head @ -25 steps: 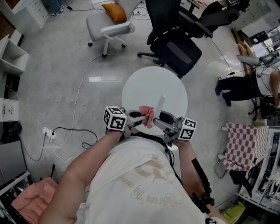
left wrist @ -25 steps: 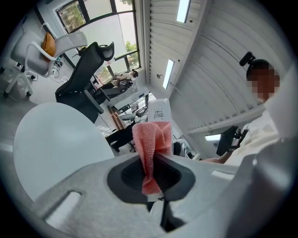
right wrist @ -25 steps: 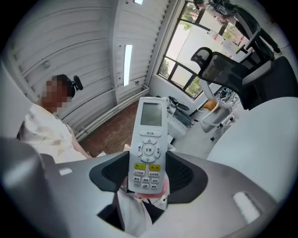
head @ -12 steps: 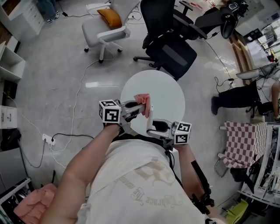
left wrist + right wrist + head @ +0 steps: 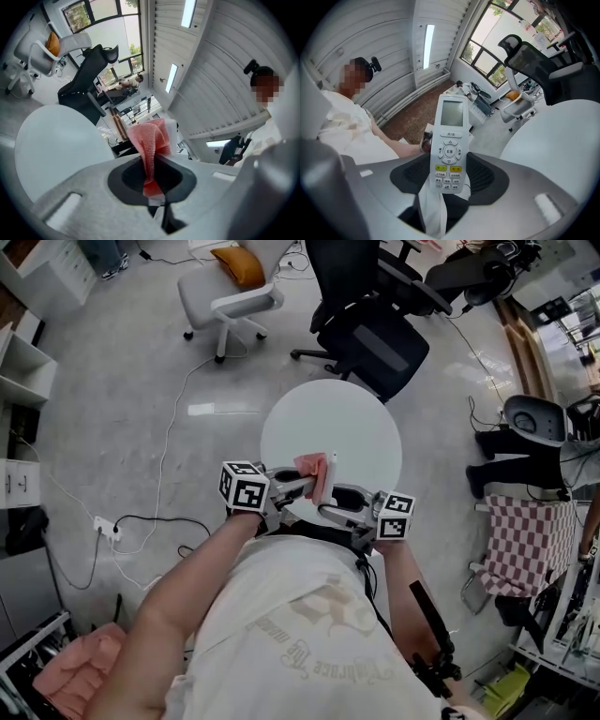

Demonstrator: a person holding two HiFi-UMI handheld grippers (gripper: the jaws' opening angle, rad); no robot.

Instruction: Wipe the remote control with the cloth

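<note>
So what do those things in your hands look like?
The left tool and right tool are grey, with dark padded jaws. Each carries a white cube printed with black square markers. The person wears a white short-sleeved T-shirt with faded lettering.

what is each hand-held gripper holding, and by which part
Left hand-held gripper: pink cloth, by one end. Right hand-held gripper: remote control, by its button end.

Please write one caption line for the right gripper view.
Right claw grips a white remote control by its lower end, display up, round white table at right.
</note>
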